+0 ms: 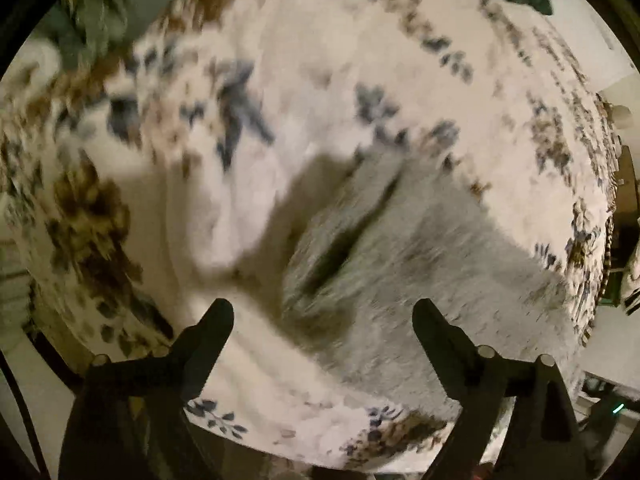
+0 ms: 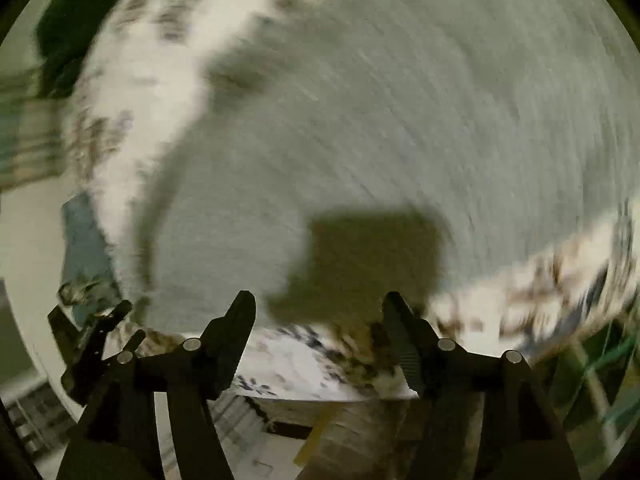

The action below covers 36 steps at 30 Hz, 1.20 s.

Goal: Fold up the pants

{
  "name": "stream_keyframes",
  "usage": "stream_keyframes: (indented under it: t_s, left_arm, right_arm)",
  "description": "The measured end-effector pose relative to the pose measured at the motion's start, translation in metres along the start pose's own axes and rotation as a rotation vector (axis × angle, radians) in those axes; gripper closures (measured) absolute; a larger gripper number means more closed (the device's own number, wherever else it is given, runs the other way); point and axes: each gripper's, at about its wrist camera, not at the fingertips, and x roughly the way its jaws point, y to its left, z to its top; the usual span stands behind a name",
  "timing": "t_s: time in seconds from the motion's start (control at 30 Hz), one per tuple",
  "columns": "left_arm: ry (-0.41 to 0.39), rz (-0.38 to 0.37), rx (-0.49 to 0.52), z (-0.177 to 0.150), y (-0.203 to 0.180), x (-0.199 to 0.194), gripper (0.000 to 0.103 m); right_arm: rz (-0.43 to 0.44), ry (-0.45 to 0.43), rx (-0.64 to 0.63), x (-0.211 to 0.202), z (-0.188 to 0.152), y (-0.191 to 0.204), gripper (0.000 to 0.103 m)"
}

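**Jaws apart above grey pants on a flowered cover**

Jaws of both grippers stand wide with nothing between them. Left gripper [image 1: 323,310] points steeply down, its two black fingers [image 1: 218,316] set well apart, over the grey pants [image 1: 420,248], which lie on a white cover [image 1: 280,60] printed with blue and brown flowers. Whether that cover lies on a table or a bed cannot be told. Seen from the left wrist, the pants are a soft, heathered knit, with a dark fold or slit running slantwise through the cloth and a straight edge toward the flowers beyond. Their near part reaches under the right-hand finger, while the left-hand finger hangs over bare white cover beside the pants. A crumpled green cloth [image 1: 92,12] sits at the far corner of the cover, well apart from the pants.

Right gripper [image 2: 320,300] also hangs clear of the cloth, ribbed black pads [image 2: 404,328] showing. Its view, heavily blurred, is almost filled by the pants [image 2: 400,100], a broad grey sheet with a fine streaked weave; a squarish dark shadow falls on them just beyond the fingertips. Only this view shows the cover's near edge [image 2: 288,360] below the pants, and the left gripper [image 2: 96,344] off to the side of the pants.
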Motion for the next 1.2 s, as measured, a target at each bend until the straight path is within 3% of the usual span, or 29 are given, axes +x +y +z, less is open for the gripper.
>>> stream_keyframes:
  t_s: [0.17, 0.27, 0.33, 0.37, 0.4, 0.43, 0.47, 0.57, 0.63, 0.67, 0.7, 0.77, 0.83, 0.87, 0.93, 0.97, 1.0, 1.07, 1.1, 1.13, 1.17, 1.2]
  left_arm:
    - [-0.102, 0.028, 0.112, 0.026, -0.057, -0.007, 0.009]
    - [-0.1, 0.056, 0.192, 0.042, -0.086, 0.019, 0.009]
    - [-0.082, 0.106, 0.233, 0.052, -0.097, 0.044, 0.009]
    - [-0.07, 0.128, 0.241, 0.054, -0.101, 0.055, 0.009]
    - [-0.055, 0.145, 0.242, 0.056, -0.101, 0.065, 0.009]
    - [-0.034, 0.16, 0.235, 0.061, -0.097, 0.078, 0.009]
    - [-0.02, 0.161, 0.22, 0.064, -0.093, 0.084, 0.009]
    - [-0.001, 0.142, 0.148, 0.074, -0.077, 0.096, 0.009]
    - [0.001, 0.13, 0.113, 0.079, -0.069, 0.099, 0.009]
    - [-0.001, 0.129, 0.105, 0.081, -0.066, 0.099, 0.009]
    - [-0.002, 0.125, 0.099, 0.082, -0.064, 0.099, 0.009]
    - [-0.006, 0.121, 0.092, 0.084, -0.063, 0.098, 0.009]
    - [-0.004, 0.117, 0.092, 0.085, -0.064, 0.097, 0.009]
    - [-0.006, 0.114, 0.092, 0.085, -0.066, 0.096, 0.009]
    - [-0.018, 0.113, 0.099, 0.084, -0.071, 0.093, 0.009]
    - [-0.021, 0.111, 0.101, 0.083, -0.073, 0.091, 0.009]
    - [-0.029, 0.111, 0.105, 0.08, -0.077, 0.089, 0.009]
    - [-0.05, 0.113, 0.12, 0.076, -0.084, 0.083, 0.009]
    - [-0.059, 0.113, 0.124, 0.075, -0.086, 0.08, 0.009]
    - [-0.074, 0.109, 0.128, 0.073, -0.089, 0.074, 0.009]
    - [-0.087, 0.11, 0.13, 0.07, -0.09, 0.07, 0.009]
    - [-0.103, 0.11, 0.136, 0.069, -0.093, 0.064, 0.009]
  right_arm:
    - [-0.057, -0.088, -0.246, -0.013, 0.106, 0.071, 0.03]
    - [-0.055, 0.009, -0.312, 0.015, 0.164, 0.099, 0.03]
    - [-0.15, 0.112, -0.382, 0.058, 0.207, 0.129, 0.03]
    - [-0.193, 0.155, -0.424, 0.075, 0.215, 0.139, 0.036]
    - [-0.253, 0.178, -0.468, 0.086, 0.216, 0.141, 0.069]
    - [-0.293, 0.17, -0.491, 0.086, 0.217, 0.137, 0.087]
    - [-0.314, 0.131, -0.477, 0.081, 0.222, 0.137, 0.087]
    - [-0.166, 0.056, -0.21, 0.049, 0.25, 0.103, 0.087]
    - [-0.092, 0.062, -0.166, 0.038, 0.253, 0.095, 0.086]
    - [-0.06, 0.058, -0.173, 0.03, 0.253, 0.094, 0.073]
    - [-0.068, 0.032, -0.192, 0.021, 0.254, 0.096, 0.049]
    - [-0.13, -0.025, -0.289, 0.007, 0.254, 0.107, 0.027]
    - [-0.29, 0.008, -0.391, 0.016, 0.262, 0.111, 0.027]
    - [-0.339, 0.075, -0.402, 0.028, 0.263, 0.105, 0.027]
    - [-0.356, 0.204, -0.398, 0.05, 0.259, 0.09, 0.028]
    - [-0.379, 0.252, -0.406, 0.061, 0.252, 0.083, 0.046]
    - [-0.409, 0.258, -0.426, 0.065, 0.246, 0.079, 0.08]
    - [-0.447, 0.168, -0.403, 0.052, 0.244, 0.074, 0.089]
    - [-0.435, 0.092, -0.321, 0.037, 0.25, 0.062, 0.097]
    - [-0.466, 0.054, -0.272, 0.029, 0.254, 0.053, 0.099]
    - [-0.491, 0.043, -0.243, 0.025, 0.257, 0.043, 0.099]
    - [-0.448, 0.086, -0.217, 0.025, 0.259, 0.034, 0.099]
